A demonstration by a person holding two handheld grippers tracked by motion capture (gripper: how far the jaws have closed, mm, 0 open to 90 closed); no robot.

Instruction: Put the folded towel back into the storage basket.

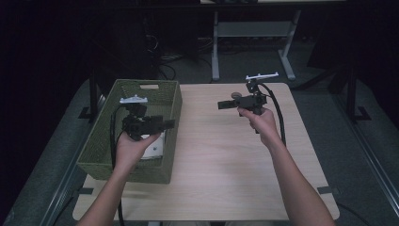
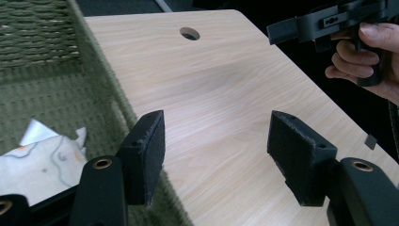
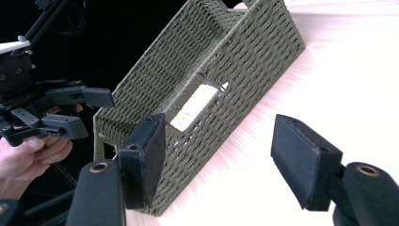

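Note:
A green woven basket (image 1: 127, 173) stands on the left of the light wooden table (image 1: 226, 160), with a white crumpled sheet (image 1: 154, 149) lying inside. My left gripper (image 1: 169, 124) hovers over the basket's right wall, jaws open and empty, pointing right. In the left gripper view its jaws (image 2: 216, 155) stand wide apart above the basket wall (image 2: 106, 84) and the table, the white sheet (image 2: 42, 160) at lower left. My right gripper (image 1: 221, 104) hangs over the table's far right, pointing left, open and empty. The right gripper view (image 3: 219, 155) faces the basket (image 3: 226, 61).
A round cable hole (image 2: 189, 33) sits near the table's far edge. Behind the table stands a grey desk frame (image 1: 216, 52) on a dark floor. The table's right edge (image 1: 310, 141) lies under my right forearm.

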